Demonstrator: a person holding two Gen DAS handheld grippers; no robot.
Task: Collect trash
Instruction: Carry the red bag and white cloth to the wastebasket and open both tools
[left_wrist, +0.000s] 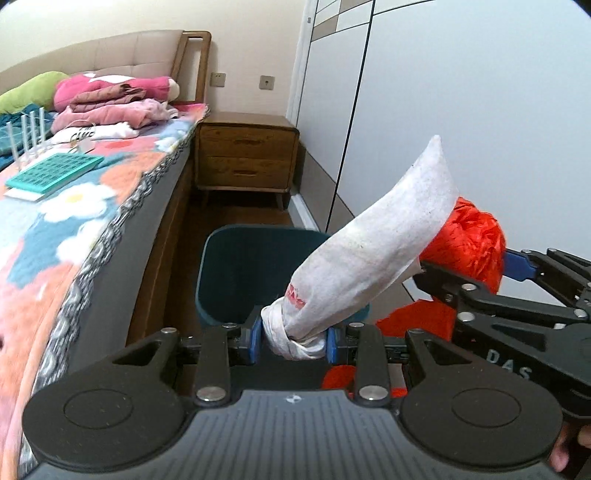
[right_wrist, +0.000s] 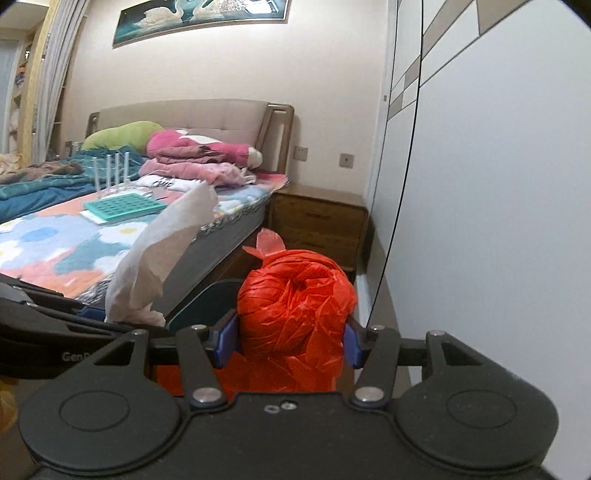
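My left gripper (left_wrist: 294, 341) is shut on a crumpled white paper wrapper (left_wrist: 373, 251) that sticks up and to the right. It hangs over the near rim of a dark teal trash bin (left_wrist: 236, 266) on the floor beside the bed. My right gripper (right_wrist: 290, 341) is shut on a bunched red plastic bag (right_wrist: 295, 299). In the left wrist view the right gripper (left_wrist: 476, 273) and the red bag (left_wrist: 469, 240) sit just right of the bin. In the right wrist view the white wrapper (right_wrist: 162, 251) and the bin's rim (right_wrist: 199, 299) show to the left.
A bed (left_wrist: 74, 206) with a flowered cover runs along the left, bearing folded clothes (left_wrist: 110, 103) and a teal tray (left_wrist: 55, 171). A wooden nightstand (left_wrist: 245, 155) stands behind the bin. A white wardrobe (left_wrist: 480, 110) lines the right side.
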